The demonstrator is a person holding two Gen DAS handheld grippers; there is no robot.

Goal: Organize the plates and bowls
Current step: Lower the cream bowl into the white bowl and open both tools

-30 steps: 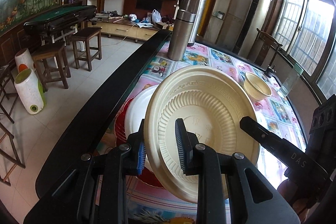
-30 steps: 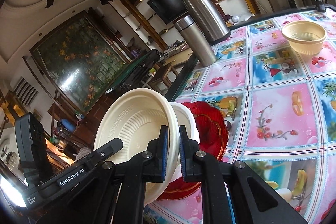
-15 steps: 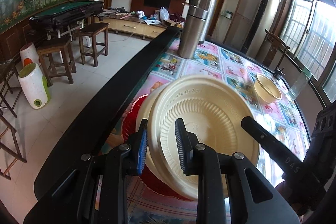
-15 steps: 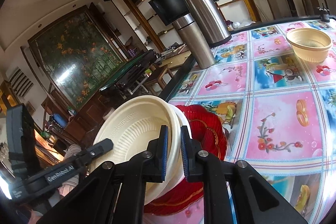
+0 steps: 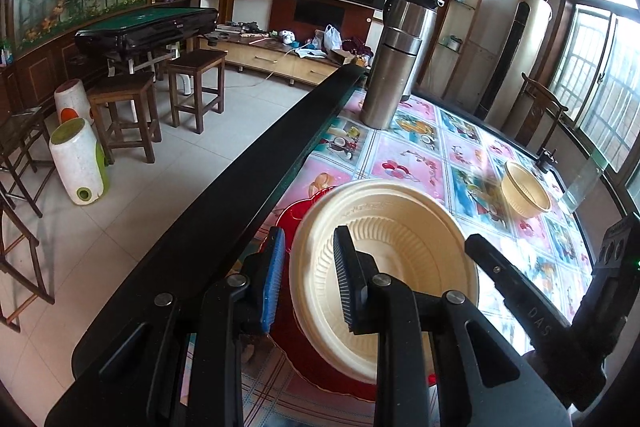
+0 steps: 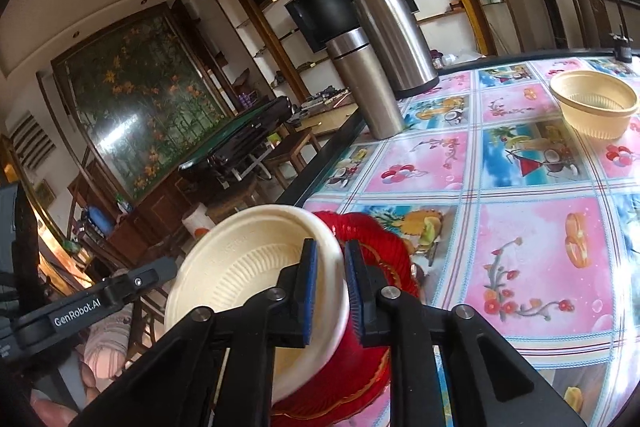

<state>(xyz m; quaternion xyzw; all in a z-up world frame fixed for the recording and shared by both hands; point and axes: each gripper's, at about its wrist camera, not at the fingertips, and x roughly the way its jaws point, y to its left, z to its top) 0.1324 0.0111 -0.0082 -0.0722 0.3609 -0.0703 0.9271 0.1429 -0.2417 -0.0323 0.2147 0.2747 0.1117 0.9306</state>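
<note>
Right gripper (image 6: 329, 291): jaws narrow, clamped on the rim of the cream plate (image 6: 240, 267). Left gripper (image 5: 308, 277): jaws parted around the opposite rim, contact not confirmed. The plate sits on the red plate (image 5: 298, 215) near the table edge (image 5: 224, 211). Risk: a one-sided grip could tilt it, dragging the red plate toward the edge. The cream bowl (image 6: 594, 105) stands well apart.

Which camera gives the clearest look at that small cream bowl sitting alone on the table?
The right wrist view: the cream bowl appears large, with ribbed interior visible. The left wrist view shows it smaller, far off.
</note>
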